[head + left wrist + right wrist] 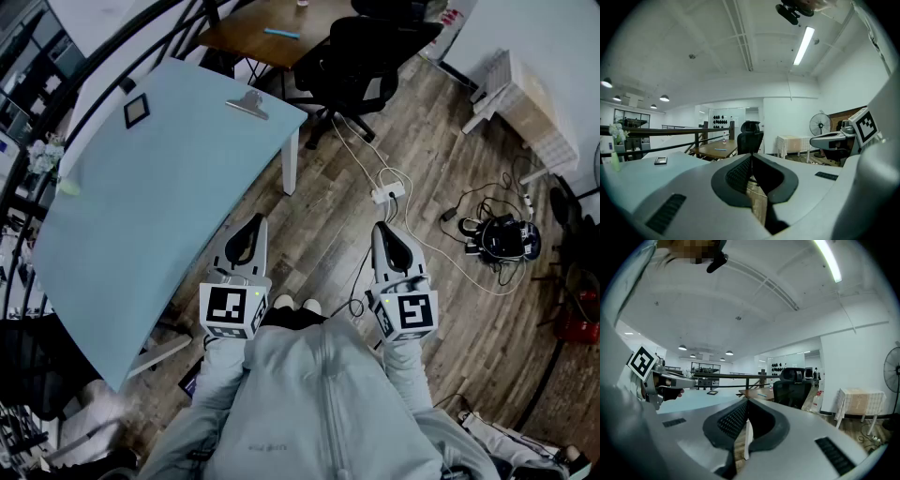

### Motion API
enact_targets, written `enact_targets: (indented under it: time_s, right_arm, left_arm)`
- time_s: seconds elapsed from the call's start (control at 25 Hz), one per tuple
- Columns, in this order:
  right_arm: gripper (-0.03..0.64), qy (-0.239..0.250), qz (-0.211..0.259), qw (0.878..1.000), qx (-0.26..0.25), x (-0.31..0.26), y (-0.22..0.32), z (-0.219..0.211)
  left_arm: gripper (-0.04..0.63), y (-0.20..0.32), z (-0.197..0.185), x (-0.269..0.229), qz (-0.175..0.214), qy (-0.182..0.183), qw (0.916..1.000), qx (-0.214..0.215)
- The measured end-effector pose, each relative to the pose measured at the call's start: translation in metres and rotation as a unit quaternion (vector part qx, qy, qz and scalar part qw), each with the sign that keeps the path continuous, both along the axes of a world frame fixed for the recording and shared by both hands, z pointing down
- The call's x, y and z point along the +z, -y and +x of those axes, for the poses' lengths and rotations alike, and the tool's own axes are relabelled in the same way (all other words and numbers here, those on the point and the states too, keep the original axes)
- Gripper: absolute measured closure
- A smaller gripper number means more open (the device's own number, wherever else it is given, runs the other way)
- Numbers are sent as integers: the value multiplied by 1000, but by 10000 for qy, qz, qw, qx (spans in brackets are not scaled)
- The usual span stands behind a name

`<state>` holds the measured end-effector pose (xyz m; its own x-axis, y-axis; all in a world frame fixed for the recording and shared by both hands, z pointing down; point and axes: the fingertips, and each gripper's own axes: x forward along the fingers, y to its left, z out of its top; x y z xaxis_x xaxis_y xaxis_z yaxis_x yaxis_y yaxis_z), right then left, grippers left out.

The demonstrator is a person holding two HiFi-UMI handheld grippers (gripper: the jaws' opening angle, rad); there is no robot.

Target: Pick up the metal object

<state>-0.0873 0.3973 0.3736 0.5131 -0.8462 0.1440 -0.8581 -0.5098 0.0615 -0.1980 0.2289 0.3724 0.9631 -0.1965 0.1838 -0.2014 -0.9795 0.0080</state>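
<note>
Grey left claw (pixel 253 225) and right claw (pixel 384 231), both together; shiny metal clip (pixel 247 104) on table (pixel 141 206)

The table top (pixel 141 206) looks smooth and matt, the metal clip (pixel 247 104) glossy, the floor (pixel 441 309) grainy wood.

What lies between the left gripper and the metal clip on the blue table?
Head view: only bare tabletop lies between the left gripper and the metal clip; nothing else stands there.

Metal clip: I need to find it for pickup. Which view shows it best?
Head view: the metal clip lies unobstructed near the blue table's far edge. Both gripper views show tabletop but no clip.
</note>
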Motion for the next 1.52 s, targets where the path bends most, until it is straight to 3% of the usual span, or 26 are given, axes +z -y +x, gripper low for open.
enact_targets:
  time_s: [0.6,0.84,1.2,1.52]
  right_arm:
    - [592,261,-14,9988,-420,22,12,10]
    - [592,248,-14,9978,-607,28,55,41]
    - [592,244,27,9977,-634,21,137,122]
    - [592,315,14,9977,-596,26,186,161]
  left_arm:
    - [566,5,-2,21,-82,156,9991,-392]
    - [566,41,34,26,-88,106,9988,-474]
    - [566,122,118,17,-72,67,9990,-447]
    - [566,175,156,22,-89,66,9990,-438]
